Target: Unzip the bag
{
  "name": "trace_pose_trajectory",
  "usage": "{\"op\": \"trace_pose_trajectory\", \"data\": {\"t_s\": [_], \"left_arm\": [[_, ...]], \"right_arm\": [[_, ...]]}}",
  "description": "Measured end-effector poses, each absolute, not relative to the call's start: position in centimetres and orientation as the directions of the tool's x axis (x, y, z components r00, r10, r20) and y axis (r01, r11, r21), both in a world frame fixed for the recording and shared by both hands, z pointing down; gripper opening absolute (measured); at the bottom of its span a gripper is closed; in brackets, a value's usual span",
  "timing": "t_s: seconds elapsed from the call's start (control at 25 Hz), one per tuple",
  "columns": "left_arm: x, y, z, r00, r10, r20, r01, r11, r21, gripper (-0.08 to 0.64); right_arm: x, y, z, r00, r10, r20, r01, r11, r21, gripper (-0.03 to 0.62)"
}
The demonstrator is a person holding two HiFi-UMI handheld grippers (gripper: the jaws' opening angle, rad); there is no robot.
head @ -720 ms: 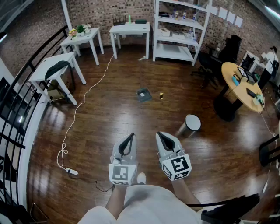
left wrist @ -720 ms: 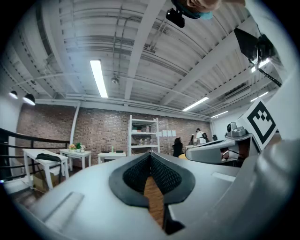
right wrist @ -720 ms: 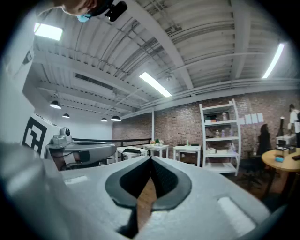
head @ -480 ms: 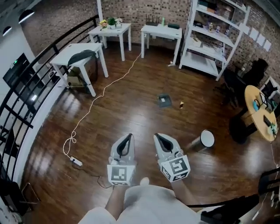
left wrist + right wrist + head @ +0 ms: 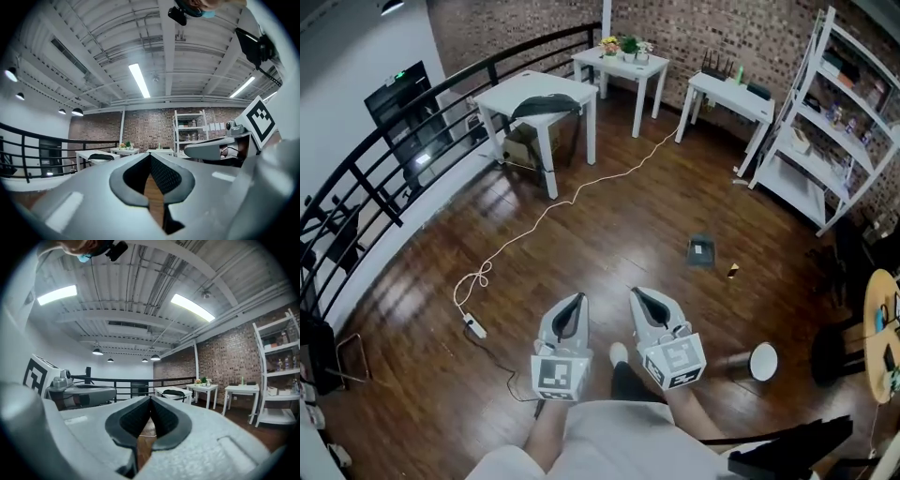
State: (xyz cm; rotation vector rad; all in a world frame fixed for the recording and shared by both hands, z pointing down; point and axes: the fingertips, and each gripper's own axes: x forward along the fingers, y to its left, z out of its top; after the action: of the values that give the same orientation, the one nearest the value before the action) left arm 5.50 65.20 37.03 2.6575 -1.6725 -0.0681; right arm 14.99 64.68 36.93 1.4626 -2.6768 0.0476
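- Mezzanine room noted: brick wall [image 5: 722, 28] at the far side, dark wooden floor [image 5: 581, 234] below both tools, black railing [image 5: 384, 169] curving off to the left of the left gripper [image 5: 578, 302].
- A swing of the view to the left is recorded against the 2 earlier frames. The white table [image 5: 511, 92] has been brought from the far edge to well ahead and left of the left gripper. The shelf unit [image 5: 844, 122] has been pushed out to the far right of the right gripper [image 5: 641, 300].
- Both tools are kept low, side by side and level.
- Left gripper: jaws pressed together, nothing between them. Right gripper: the same, empty.
- Bag [image 5: 546, 105]: dark and slumped on top of the white table, well apart from both tools. Its zip cannot be made out.
- Judged: approach stage only, unzipping not begun. The turn is read as lining up on the table.
- Floor in between: a white cable [image 5: 553, 208] runs to a power strip [image 5: 474, 326] just left of the left gripper. A toppled bin [image 5: 759, 361] lies right of the right gripper.
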Motion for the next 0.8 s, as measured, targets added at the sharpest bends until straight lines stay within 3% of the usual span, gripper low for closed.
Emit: {"op": "trace_pose_trajectory", "data": {"t_s": [0.4, 0.8], "left_arm": [[4.7, 46.9, 33.7, 0.322, -0.945, -0.059, -0.947, -0.322, -0.005, 0.018], [2.5, 35.4, 37.4, 0.247, -0.969, -0.004, -0.969, -0.247, 0.007, 0.018]], "right_arm": [[14.7, 44.7, 33.9, -0.617, -0.786, 0.040, -0.787, 0.618, 0.003, -0.009], [12.2, 32.8, 39.1, -0.675, -0.729, 0.117, -0.737, 0.674, -0.053, -0.009]]}}
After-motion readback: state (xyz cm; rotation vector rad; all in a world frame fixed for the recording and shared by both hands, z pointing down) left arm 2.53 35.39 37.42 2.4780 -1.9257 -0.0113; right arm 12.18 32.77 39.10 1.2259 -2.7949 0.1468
